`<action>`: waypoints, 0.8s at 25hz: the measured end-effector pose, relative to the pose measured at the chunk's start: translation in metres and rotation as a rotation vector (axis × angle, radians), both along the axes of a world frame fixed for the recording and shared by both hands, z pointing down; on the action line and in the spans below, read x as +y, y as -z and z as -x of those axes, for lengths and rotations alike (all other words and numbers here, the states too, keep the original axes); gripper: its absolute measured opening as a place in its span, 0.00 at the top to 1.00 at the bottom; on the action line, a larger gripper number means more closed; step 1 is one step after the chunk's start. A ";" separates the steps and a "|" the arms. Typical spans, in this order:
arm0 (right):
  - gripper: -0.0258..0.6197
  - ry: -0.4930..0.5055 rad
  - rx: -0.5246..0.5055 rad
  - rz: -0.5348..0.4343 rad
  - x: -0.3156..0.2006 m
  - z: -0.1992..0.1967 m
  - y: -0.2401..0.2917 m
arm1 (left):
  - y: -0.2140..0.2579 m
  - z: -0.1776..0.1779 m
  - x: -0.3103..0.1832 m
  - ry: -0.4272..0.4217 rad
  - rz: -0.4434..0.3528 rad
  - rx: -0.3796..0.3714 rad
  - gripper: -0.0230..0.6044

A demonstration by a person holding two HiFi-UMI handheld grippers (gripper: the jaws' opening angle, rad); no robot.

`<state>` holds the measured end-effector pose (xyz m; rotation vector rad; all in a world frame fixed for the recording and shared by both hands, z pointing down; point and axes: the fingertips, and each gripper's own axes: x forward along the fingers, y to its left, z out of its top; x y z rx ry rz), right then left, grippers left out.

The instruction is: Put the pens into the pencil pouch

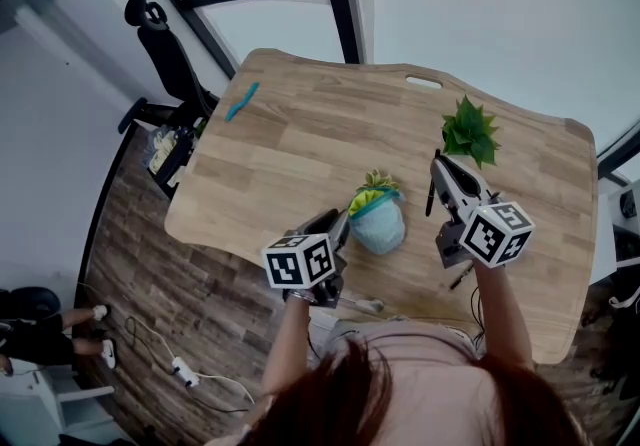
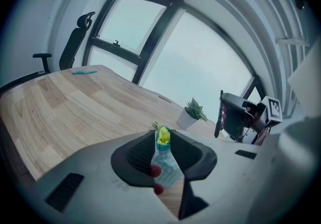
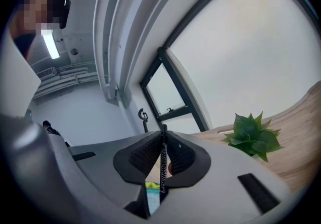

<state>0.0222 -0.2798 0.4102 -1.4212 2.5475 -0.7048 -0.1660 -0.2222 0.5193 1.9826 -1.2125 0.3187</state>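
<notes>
Showing only in right gripper view: print along the black pen (image 3: 162,160)

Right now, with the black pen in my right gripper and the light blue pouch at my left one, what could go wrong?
The left gripper has its jaws apart around the light blue fabric pouch, seemingly not clamping it, so a push could tip it. The right gripper pinches the thin black pen at one spot; it may pivot on contact. The small green potted plant stands close beside that gripper and could get knocked.
</notes>
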 end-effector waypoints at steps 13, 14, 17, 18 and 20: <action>0.91 0.051 -0.149 -0.032 -0.032 0.040 0.009 | -0.019 -0.014 -0.011 -0.101 0.120 0.055 0.81; 0.91 0.057 -0.162 -0.035 -0.034 0.043 0.010 | -0.021 -0.015 -0.012 -0.113 0.126 0.049 0.81; 0.91 0.074 -0.192 -0.034 -0.041 0.052 0.007 | -0.024 -0.020 -0.011 -0.146 0.145 0.035 0.81; 0.91 0.078 -0.199 -0.030 -0.043 0.054 0.005 | -0.025 -0.020 -0.010 -0.153 0.150 0.035 0.81; 0.91 0.088 -0.207 -0.022 -0.046 0.060 0.000 | -0.027 -0.022 -0.010 -0.161 0.159 0.037 0.81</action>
